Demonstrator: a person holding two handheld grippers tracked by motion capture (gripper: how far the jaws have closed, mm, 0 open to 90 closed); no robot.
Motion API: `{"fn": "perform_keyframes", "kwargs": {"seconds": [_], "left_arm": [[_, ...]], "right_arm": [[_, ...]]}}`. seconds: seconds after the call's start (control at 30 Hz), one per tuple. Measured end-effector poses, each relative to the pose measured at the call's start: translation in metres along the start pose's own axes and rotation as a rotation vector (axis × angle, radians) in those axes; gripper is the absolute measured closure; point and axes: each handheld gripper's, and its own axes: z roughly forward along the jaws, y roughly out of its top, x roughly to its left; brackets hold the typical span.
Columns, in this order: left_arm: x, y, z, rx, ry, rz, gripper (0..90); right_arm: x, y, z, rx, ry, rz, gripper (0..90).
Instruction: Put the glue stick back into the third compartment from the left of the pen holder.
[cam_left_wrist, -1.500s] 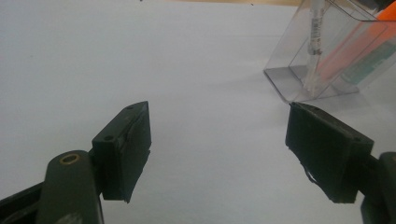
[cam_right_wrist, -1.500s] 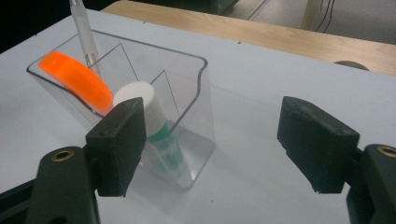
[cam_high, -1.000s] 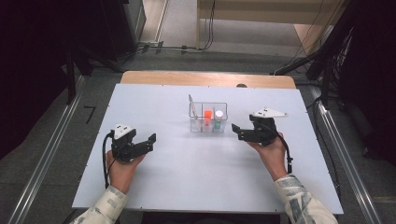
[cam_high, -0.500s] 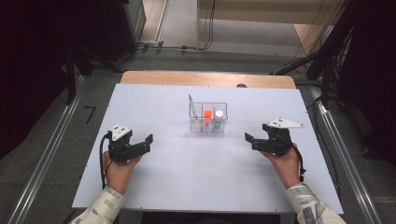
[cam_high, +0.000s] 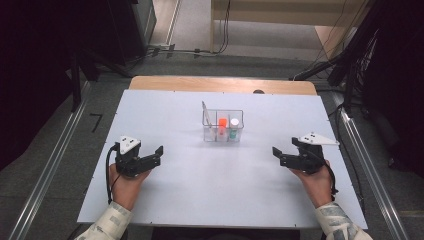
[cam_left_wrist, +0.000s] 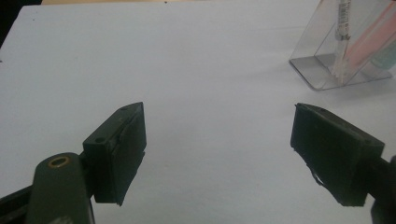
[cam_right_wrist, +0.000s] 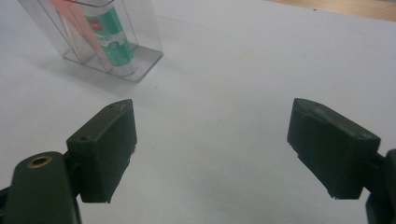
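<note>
**Both claws wide open, clear box at the tabletop's middle**

We see a wide white rectangular tabletop (cam_high: 200, 200) bearing a clear plastic compartment box (cam_high: 223, 126) near its middle, toward the far edge. In the box stand an orange-capped tube (cam_high: 222, 125) and a white-capped green glue stick (cam_high: 234, 127). Our left claw (cam_high: 159, 152) sits near the left edge, our right claw (cam_high: 276, 154) near the right edge, each well apart from the box. Both have jaws spread wide, holding nothing.
</note>
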Motion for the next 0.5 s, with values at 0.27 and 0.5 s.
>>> {"fn": "perform_keyframes", "kwargs": {"seconds": [0.27,0.5], "left_arm": [[-0.003,-0.004,-0.007,-0.005,0.018,0.046,19.0],[-0.009,-0.007,-0.015,-0.013,0.025,0.08,18.6]], "right_arm": [[-0.012,-0.012,-0.017,0.009,-0.031,0.024,14.5],[-0.018,-0.022,-0.029,0.016,-0.056,0.031,14.4]]}}
